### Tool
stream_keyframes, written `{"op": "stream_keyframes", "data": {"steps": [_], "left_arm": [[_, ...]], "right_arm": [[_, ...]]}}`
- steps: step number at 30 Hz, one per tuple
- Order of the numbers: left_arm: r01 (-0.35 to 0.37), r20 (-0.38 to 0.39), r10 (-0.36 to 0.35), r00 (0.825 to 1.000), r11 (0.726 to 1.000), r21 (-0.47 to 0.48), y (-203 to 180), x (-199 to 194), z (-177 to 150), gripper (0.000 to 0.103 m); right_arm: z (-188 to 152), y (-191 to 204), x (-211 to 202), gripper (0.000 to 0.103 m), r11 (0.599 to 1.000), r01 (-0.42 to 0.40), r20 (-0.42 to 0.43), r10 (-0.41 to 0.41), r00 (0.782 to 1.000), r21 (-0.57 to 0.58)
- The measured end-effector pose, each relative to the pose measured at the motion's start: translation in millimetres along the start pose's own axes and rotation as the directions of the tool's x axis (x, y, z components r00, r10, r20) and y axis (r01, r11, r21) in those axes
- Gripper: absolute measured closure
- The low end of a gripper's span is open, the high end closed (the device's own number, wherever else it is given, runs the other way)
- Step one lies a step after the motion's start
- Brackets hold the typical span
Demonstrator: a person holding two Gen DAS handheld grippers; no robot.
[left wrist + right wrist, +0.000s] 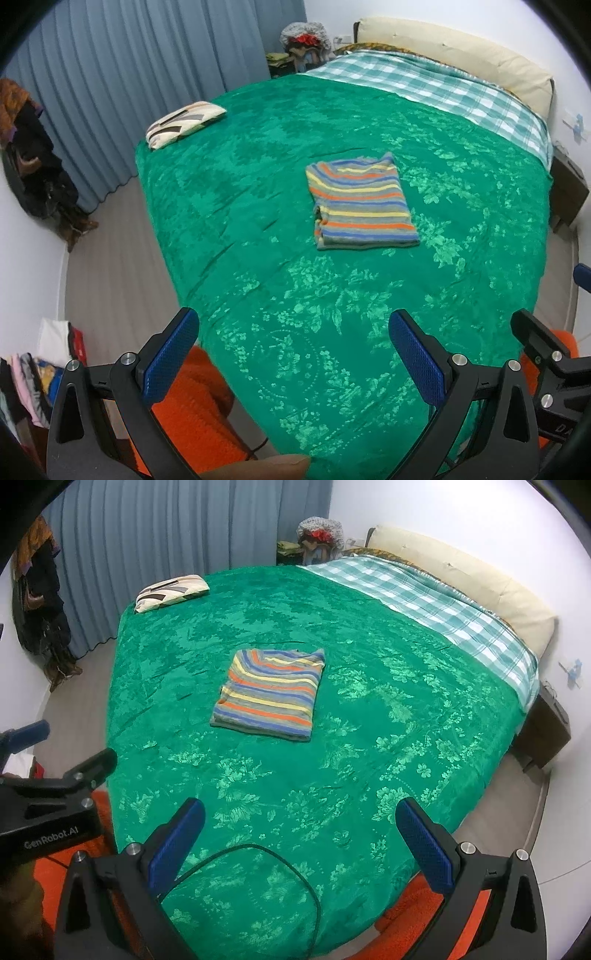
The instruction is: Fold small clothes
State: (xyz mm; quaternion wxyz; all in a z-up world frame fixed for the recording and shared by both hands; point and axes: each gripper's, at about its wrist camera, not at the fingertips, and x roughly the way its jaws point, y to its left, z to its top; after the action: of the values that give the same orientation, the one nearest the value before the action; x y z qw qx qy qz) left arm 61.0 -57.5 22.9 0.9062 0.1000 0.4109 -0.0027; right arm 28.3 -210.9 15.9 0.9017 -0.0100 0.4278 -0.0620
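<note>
A striped garment in blue, orange, yellow and grey lies folded into a neat rectangle in the middle of the green bedspread. The right wrist view shows the same folded garment on the bedspread. My left gripper is open over the near edge of the bed, well short of the garment, with nothing between its blue pads. My right gripper is open too, empty, and held back at the bed's near edge. The right gripper's body shows at the left wrist view's right edge.
A patterned pillow lies at the far left corner of the bed. A checked sheet and cream headboard cushion lie at the far right. A black cable loops over the near bedspread. Orange fabric sits below the grippers. Clothes pile lies on the floor left.
</note>
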Motion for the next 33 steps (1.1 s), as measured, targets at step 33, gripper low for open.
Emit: {"op": "stream_keyframes", "data": {"steps": [33], "left_arm": [[0.002,-0.011,-0.002,1.000,1.000,-0.007,5,2,4,0.001]], "right_arm": [[11,3,-6,0.001,0.999,-0.051,-0.029,0.051,0.998,0.011]]}}
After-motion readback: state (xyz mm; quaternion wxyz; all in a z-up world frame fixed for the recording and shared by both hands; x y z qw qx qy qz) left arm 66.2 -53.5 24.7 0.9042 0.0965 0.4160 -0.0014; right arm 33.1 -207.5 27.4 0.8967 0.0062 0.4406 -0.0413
